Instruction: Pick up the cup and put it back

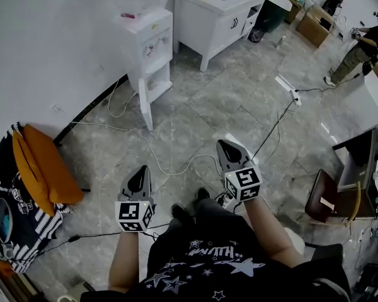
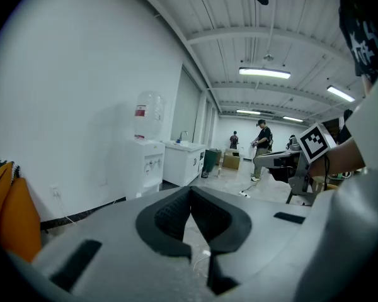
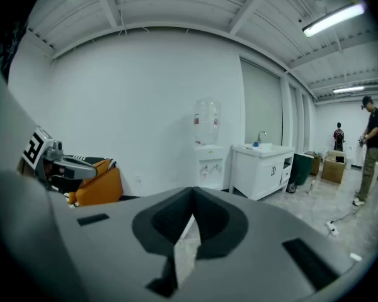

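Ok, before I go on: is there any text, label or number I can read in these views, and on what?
Nothing reads clearly.
Black shirt: white lettering among stars, too distorted to read.
Water bottle: red label, print too small to read.
Left gripper and right gripper: square black-and-white markers only, no words or numbers.

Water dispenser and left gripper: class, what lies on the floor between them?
Only a white cable trailing across grey floor tiles, shown in the head view.
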Tool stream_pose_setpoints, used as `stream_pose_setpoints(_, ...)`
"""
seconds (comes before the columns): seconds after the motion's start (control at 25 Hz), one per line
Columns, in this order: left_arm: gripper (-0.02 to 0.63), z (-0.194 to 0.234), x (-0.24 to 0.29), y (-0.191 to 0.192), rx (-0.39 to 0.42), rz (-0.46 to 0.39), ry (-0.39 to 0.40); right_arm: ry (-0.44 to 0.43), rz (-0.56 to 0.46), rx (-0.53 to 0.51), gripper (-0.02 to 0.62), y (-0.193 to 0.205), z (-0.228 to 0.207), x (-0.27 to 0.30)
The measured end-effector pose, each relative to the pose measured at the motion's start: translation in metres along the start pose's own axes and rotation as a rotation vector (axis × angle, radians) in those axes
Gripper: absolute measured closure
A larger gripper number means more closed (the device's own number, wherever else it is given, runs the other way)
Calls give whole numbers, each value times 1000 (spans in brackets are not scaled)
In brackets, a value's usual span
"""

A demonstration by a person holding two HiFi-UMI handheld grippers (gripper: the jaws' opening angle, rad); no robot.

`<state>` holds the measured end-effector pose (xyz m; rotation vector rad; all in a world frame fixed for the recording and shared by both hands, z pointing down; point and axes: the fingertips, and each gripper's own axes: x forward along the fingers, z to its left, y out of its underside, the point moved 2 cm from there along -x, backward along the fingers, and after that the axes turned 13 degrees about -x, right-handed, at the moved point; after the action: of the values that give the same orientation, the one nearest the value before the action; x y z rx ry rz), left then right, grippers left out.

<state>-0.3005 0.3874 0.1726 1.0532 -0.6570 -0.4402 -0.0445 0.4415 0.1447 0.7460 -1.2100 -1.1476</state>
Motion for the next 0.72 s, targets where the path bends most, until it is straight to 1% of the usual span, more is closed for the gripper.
stream_pose_setpoints(0.12, 595, 3, -1, 3, -6, 2, -6, 8, -16, 24, 589, -2, 0, 0)
stream_pose_setpoints(0.2, 597, 3, 0, 1, -12, -2, -9, -3, -39, 49, 579, -4, 0, 0)
stream_pose_setpoints(0.28, 597, 3, 3, -2, -14, -10, -8, -22, -55, 64, 432, -6, -1, 4)
stream_pose_setpoints(0.36, 595, 4, 9, -5, -10, -12, -11, -31, -53, 67, 390, -4, -6, 11)
stream_pose_setpoints(0.48, 597, 5, 19, -8, -1, -5, -26, -50, -39, 94, 297, 3, -16, 26)
stream_pose_setpoints(0.52, 595, 5, 25, -10, 0, -5, -32, -57, -35, 109, 277, 5, -22, 32)
stream_pose_setpoints(0.6, 597, 5, 40, -14, -1, -3, -43, -64, -32, 134, 259, 12, -38, 47)
stream_pose_setpoints(0.72, 597, 11, 74, -18, -2, 7, -80, -84, -29, 157, 245, 25, -67, 82)
